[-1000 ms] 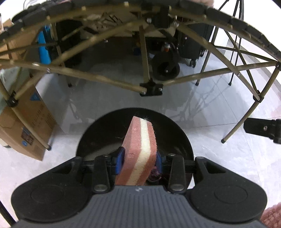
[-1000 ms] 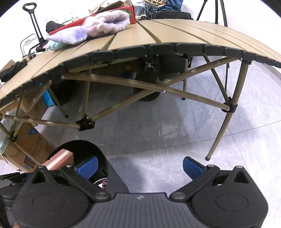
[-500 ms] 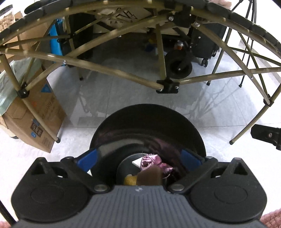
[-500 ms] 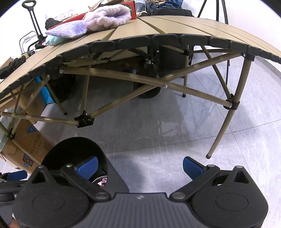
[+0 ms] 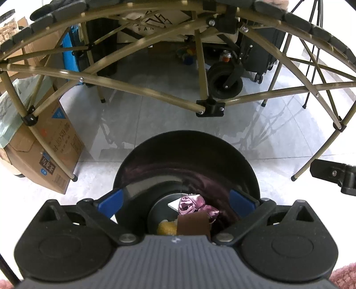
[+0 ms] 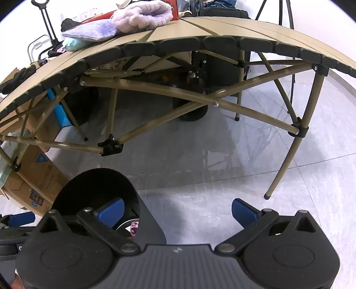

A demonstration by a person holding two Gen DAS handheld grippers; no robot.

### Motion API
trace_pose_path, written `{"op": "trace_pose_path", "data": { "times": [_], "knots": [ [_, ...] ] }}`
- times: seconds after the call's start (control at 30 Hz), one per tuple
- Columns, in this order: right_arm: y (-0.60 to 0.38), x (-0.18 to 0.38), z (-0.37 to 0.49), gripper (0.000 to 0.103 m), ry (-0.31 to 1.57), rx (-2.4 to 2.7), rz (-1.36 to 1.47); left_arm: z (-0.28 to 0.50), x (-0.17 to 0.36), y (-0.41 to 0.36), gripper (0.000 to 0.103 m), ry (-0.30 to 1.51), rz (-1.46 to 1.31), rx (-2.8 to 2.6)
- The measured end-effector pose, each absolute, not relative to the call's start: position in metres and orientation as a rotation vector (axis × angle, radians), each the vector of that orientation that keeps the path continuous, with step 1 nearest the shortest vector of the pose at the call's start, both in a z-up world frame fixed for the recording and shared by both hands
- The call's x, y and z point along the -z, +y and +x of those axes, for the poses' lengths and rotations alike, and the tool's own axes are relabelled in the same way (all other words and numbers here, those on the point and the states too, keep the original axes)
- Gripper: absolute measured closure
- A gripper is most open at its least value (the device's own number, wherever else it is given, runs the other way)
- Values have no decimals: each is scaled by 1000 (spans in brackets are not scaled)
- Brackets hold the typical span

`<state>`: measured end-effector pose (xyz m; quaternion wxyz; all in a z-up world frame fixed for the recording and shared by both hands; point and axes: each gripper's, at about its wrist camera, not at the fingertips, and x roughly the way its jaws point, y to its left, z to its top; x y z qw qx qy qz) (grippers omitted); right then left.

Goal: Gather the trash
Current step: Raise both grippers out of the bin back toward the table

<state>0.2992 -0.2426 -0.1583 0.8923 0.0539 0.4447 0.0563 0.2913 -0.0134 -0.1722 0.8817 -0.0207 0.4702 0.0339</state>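
A black round trash bin stands on the grey floor right under my left gripper, whose blue pads are spread wide with nothing between them. At the bin's bottom lie a crumpled pink wrapper, a brownish sponge block, a yellow lump and a white scrap. My right gripper hangs open and empty over bare floor, just right of the bin. Its body shows at the right edge of the left wrist view.
A tan folding table with crossed metal legs spans the area ahead. Fluffy lilac cloths lie on its top. A cardboard box stands left of the bin. A cart wheel and a dark suitcase sit behind.
My left gripper opened and the pink-and-cream sponge dropped from it into the bin. The right gripper stayed open in the same place.
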Motion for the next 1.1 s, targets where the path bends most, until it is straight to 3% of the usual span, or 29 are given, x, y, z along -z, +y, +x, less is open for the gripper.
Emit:
{"op": "trace_pose_path", "data": {
  "times": [1.1],
  "knots": [
    [-242,66,252,0,600,-302,135,237,70,-20,0,523,82,-108]
  ]
}}
